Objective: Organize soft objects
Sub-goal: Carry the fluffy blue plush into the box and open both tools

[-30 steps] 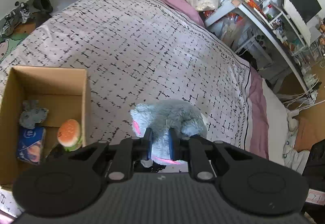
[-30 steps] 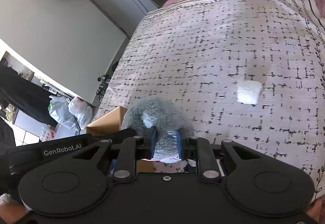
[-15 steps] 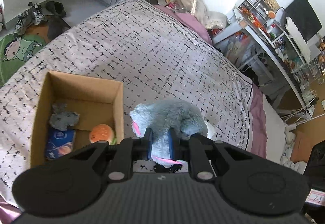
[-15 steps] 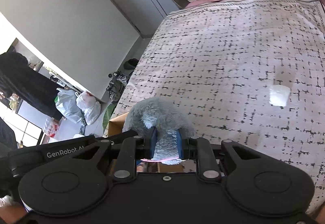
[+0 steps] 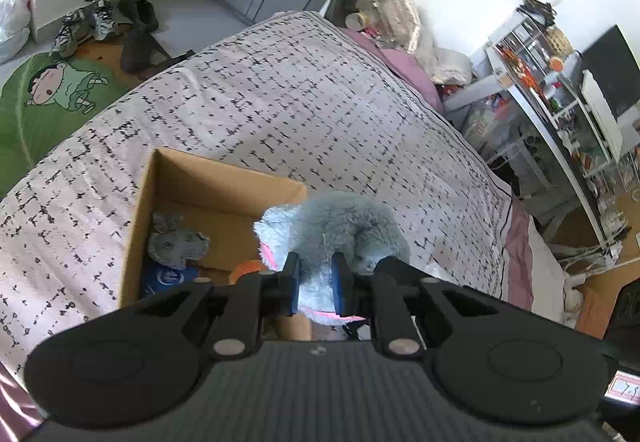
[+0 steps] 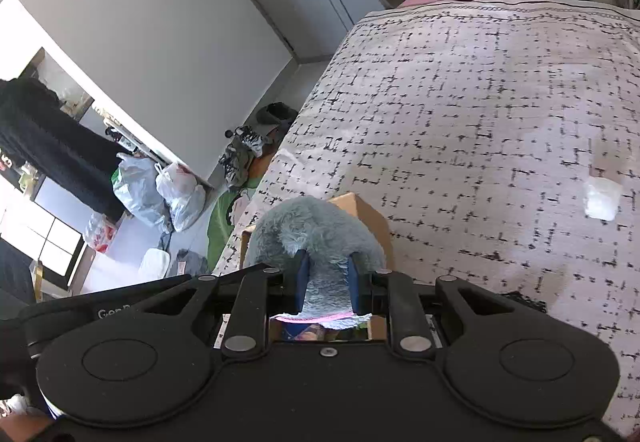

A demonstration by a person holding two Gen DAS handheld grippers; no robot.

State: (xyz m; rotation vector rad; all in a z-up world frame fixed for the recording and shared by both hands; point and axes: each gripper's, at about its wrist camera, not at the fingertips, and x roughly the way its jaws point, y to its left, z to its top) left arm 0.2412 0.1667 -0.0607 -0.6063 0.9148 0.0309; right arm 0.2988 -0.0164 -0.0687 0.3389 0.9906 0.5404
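Both grippers are shut on one fluffy grey-blue plush toy with pink trim [image 5: 332, 226]. My left gripper [image 5: 316, 284] clamps it just above the right wall of an open cardboard box [image 5: 180, 177] on the bed. The box holds a small grey plush [image 5: 176, 242], a blue packet [image 5: 168, 278] and an orange toy [image 5: 248, 268], partly hidden. In the right wrist view my right gripper [image 6: 326, 282] clamps the same plush [image 6: 312, 226], with the box corner [image 6: 360, 209] behind it. A small white soft object [image 6: 600, 197] lies on the bed at right.
The bed has a pale cover with black dashes [image 5: 300, 97]. Shoes [image 5: 100, 21] and a green cartoon rug [image 5: 44, 101] lie on the floor at left. A cluttered desk [image 5: 560, 101] stands at right. Plastic bags [image 6: 160, 189] sit by the wall.
Both grippers have carried the plush leftward toward the box; the box now lies under the plush's left side, and the white object has slid toward the right edge of the right wrist view.
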